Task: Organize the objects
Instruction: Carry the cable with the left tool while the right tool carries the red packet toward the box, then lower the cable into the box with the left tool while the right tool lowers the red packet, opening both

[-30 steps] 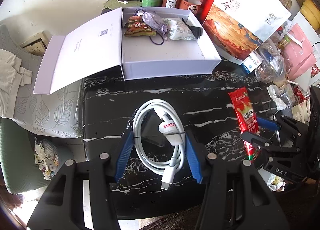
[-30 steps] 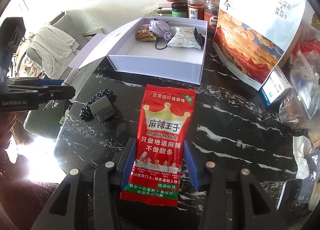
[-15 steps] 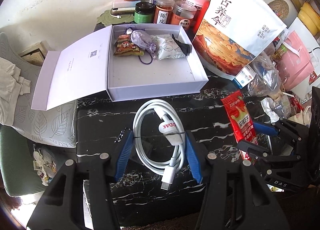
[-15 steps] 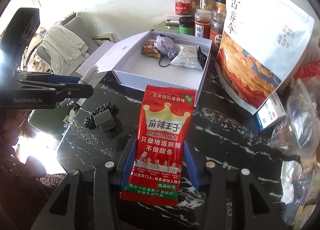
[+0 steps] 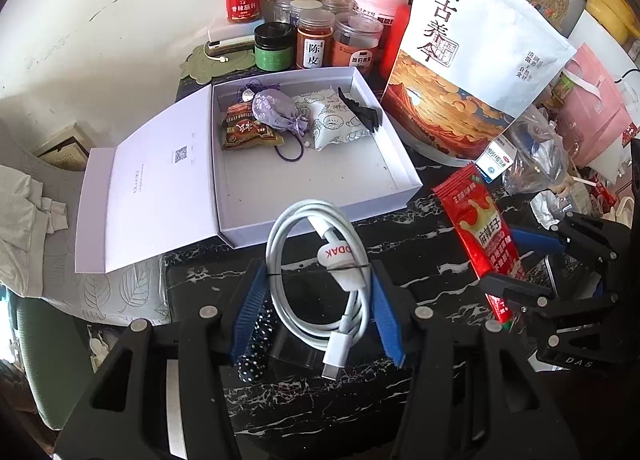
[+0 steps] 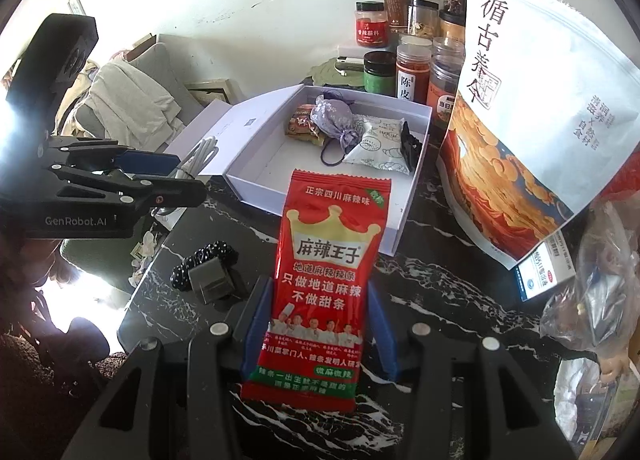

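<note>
Squarely between left tongs (image 5: 318, 298): cable (image 5: 320, 284).

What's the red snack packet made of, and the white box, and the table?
Red snack packet: thin glossy plastic film, likely; it shines and has crimped ends. White box: matte cardboard, judging by its stiff flat walls and hinged lid. Table: polished black stone or marble-look surface with white veins.

I've got my left gripper (image 5: 318, 300) up off the black marble table (image 5: 424, 244) with the coiled white cable (image 5: 320, 280), and it's nearer the open white box (image 5: 320, 196) now. My right gripper (image 6: 318, 320) has come up too, carrying the red snack packet (image 6: 320, 284) forward until its top edge overlaps the box's front wall.
</note>
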Demonstrator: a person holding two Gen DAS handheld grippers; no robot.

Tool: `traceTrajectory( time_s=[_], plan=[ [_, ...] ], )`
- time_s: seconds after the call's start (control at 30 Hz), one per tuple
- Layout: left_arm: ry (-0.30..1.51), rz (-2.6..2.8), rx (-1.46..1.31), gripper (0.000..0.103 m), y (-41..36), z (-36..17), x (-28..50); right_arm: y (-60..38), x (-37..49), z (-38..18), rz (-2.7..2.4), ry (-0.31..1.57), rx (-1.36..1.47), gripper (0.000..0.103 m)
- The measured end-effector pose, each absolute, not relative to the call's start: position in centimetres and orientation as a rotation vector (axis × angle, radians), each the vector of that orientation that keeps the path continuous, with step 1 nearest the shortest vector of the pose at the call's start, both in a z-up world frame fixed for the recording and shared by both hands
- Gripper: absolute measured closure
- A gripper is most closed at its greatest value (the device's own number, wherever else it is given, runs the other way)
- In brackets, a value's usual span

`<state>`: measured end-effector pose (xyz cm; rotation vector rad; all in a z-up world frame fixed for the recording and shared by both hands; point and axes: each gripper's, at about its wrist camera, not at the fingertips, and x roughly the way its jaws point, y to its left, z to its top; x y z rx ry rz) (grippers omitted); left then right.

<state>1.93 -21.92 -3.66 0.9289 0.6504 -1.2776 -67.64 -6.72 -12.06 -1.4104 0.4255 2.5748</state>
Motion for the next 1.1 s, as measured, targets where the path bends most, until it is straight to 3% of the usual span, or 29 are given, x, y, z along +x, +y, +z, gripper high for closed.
traceTrajectory(
  time_s=[1.1],
  plan=[
    [0.649, -1.182, 0.979, 0.053, -37.9, -5.2, 10.0, 2.0, -81.8, -15.6, 2.516, 0.417, -1.465, 0.056]
  ],
)
